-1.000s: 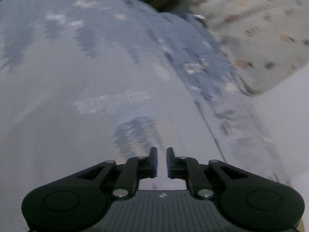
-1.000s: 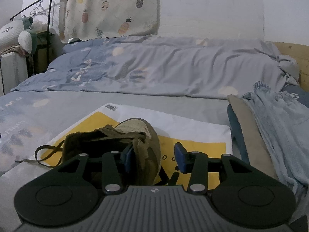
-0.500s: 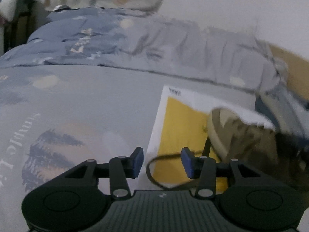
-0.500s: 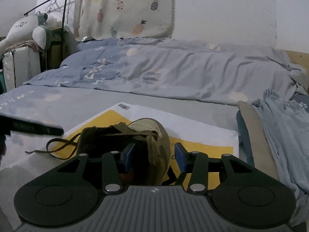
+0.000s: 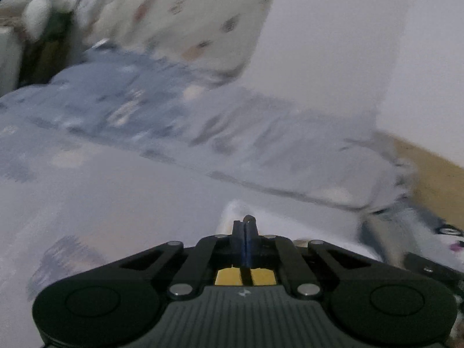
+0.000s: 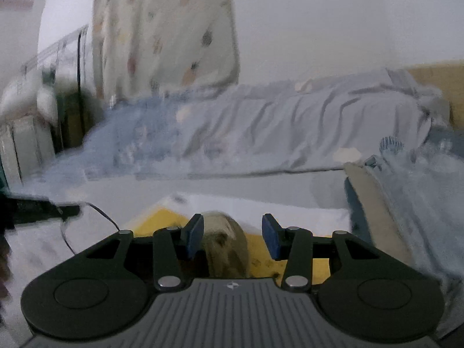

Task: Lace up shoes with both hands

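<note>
My left gripper (image 5: 246,226) is shut on the dark shoelace (image 5: 250,219); a short loop of it sticks up above the pinched tips, and the lace runs down between the fingers over the yellow mailer bag (image 5: 262,275). In the right wrist view an olive shoe (image 6: 227,245) lies toe-forward on that yellow and white bag (image 6: 162,221). My right gripper (image 6: 232,233) stands open over it, its pads on either side of the toe, the right pad clear of it. The lace (image 6: 101,217) leads from the shoe to the left gripper (image 6: 74,210) at the left edge.
All of this lies on a bed with a grey-blue printed sheet (image 5: 101,203). A rumpled quilt (image 6: 275,133) is heaped along the far side. Folded denim clothes (image 6: 411,197) lie at the right. A pineapple curtain (image 6: 162,34) and a rack (image 6: 58,66) stand behind.
The left gripper opened around the lace, then shut on it, rolling and lifting away from the sheet. The right gripper rose a little, with its jaws unchanged.
</note>
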A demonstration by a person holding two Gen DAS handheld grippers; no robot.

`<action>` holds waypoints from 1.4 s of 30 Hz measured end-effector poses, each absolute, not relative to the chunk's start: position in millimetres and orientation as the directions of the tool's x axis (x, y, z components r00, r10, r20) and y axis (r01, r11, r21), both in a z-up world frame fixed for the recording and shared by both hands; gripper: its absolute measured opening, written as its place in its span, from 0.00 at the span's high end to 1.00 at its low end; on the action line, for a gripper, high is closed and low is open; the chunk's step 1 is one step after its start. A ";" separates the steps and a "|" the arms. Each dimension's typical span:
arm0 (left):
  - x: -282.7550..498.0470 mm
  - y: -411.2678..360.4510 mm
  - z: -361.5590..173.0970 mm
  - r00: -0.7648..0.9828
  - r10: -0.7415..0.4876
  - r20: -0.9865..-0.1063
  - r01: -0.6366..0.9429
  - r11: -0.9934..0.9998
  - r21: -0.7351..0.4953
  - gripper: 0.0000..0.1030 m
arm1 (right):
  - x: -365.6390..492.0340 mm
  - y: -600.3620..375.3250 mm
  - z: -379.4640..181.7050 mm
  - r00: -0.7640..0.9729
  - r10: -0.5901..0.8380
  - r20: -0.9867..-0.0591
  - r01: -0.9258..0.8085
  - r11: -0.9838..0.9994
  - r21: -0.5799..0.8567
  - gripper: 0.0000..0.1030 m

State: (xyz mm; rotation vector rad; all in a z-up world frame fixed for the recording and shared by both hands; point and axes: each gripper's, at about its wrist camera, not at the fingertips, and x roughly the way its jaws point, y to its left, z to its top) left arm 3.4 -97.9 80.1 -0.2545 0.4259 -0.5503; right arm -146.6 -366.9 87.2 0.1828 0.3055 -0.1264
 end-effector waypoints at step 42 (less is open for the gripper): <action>-64.0 -166.2 80.9 0.589 -0.774 -0.234 0.784 0.617 -0.067 1.00 | -121.3 -453.1 20.5 0.984 0.173 -0.034 0.008 0.149 0.989 0.68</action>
